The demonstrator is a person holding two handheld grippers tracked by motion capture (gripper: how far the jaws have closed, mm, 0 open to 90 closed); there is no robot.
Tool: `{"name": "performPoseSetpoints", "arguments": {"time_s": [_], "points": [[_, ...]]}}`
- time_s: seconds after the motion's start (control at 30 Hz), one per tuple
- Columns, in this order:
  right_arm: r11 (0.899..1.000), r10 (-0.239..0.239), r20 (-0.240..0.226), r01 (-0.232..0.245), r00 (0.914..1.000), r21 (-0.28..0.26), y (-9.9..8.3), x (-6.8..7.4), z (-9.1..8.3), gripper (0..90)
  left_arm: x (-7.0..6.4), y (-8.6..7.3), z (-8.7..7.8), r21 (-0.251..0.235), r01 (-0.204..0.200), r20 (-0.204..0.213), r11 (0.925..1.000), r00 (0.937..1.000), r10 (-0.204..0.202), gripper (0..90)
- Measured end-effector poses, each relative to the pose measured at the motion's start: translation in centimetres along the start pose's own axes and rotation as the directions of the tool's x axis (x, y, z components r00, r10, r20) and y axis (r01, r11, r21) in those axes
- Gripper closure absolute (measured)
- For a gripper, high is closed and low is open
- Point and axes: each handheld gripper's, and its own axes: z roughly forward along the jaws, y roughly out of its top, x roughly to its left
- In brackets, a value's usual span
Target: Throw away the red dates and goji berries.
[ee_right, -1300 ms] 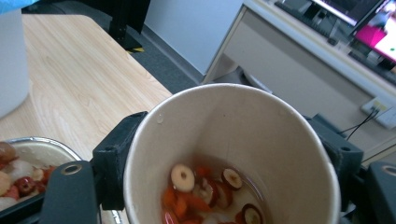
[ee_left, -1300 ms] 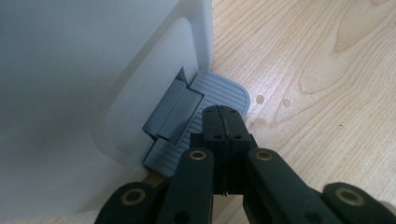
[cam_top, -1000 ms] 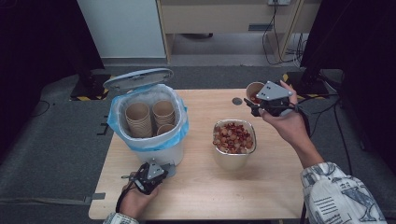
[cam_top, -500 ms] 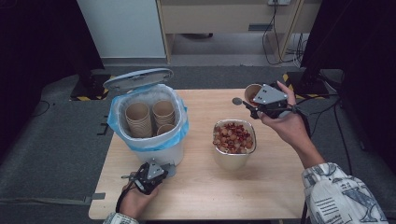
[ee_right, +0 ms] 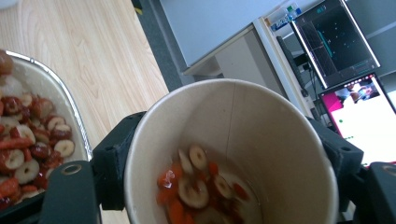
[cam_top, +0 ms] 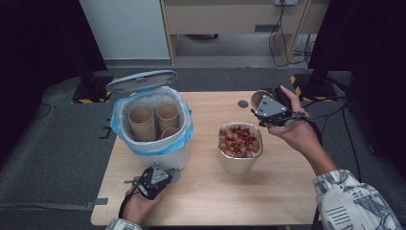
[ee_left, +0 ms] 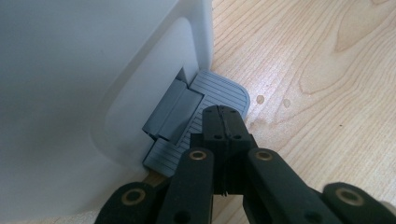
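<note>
I had the wooden table (cam_top: 287, 191) in front of me, and the largest object on it was the white pedal bin (cam_top: 154, 125), standing at the left with its lid (cam_top: 141, 80) raised and a blue liner (cam_top: 184, 136) folded over the rim. Stacks of paper cups (cam_top: 142, 122) stood nested inside it. To the right of the bin sat the foil container (cam_top: 240, 152), heaped with sliced red dates.

My right gripper (cam_top: 268, 111) hung above the far right of the table, just beyond the foil container, with its jaws clamped on the wall of a paper cup (ee_right: 233, 154). In the right gripper view the cup's mouth faced the camera, tilted off upright, and its long axis ran away from the jaws. A few date slices and some liquid lay at its bottom. I judged the coming move to be a tip or a transfer: the container lay just to the near left of the cup, the bin well apart across the table. The right hand was plainly the nearer to both.

My left gripper (ee_left: 223, 122) rested at the bin's base with its jaws together, tips on the grey ribbed pedal (ee_left: 219, 95), apparently pressing it to hold the lid up.
</note>
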Motion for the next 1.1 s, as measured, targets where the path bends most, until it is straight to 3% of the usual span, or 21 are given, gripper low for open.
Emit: {"name": "performPoseSetpoints", "arguments": {"time_s": [0.57,0.77,0.9,0.93,1.0,1.1], "points": [[1.0,-0.025,-0.016,0.025,0.9996,-0.012,0.7,0.1,-0.2,24.9,0.0,0.0,0.0,0.0,0.0,0.0,1.0,1.0,0.0,89.8],[0.997,-0.077,0.001,0.077,0.997,0.004,1.2,0.0,-0.5,25.1,0.0,0.0,0.0,0.0,0.0,0.001,1.0,1.0,0.0,89.9],[0.98,-0.196,0.03,0.195,0.9802,0.043,1.8,0.6,-0.6,25.3,0.0,0.0,0.0,0.0,0.001,0.001,1.0,1.0,-0.001,89.8],[0.97,-0.237,0.03,0.235,0.9711,0.059,2.0,0.9,-0.6,25.3,0.0,0.0,0.0,0.0,0.001,0.0,1.0,1.0,-0.001,89.9],[0.959,-0.278,0.028,0.275,0.9602,0.067,2.3,1.2,-0.6,25.4,0.0,0.0,0.0,0.0,0.0,0.0,1.0,1.0,0.0,89.9],[0.933,-0.353,0.031,0.349,0.9352,0.085,2.7,1.6,-0.5,25.5,0.0,0.0,0.0,-0.001,0.003,0.002,1.0,1.0,-0.003,89.9]]}}
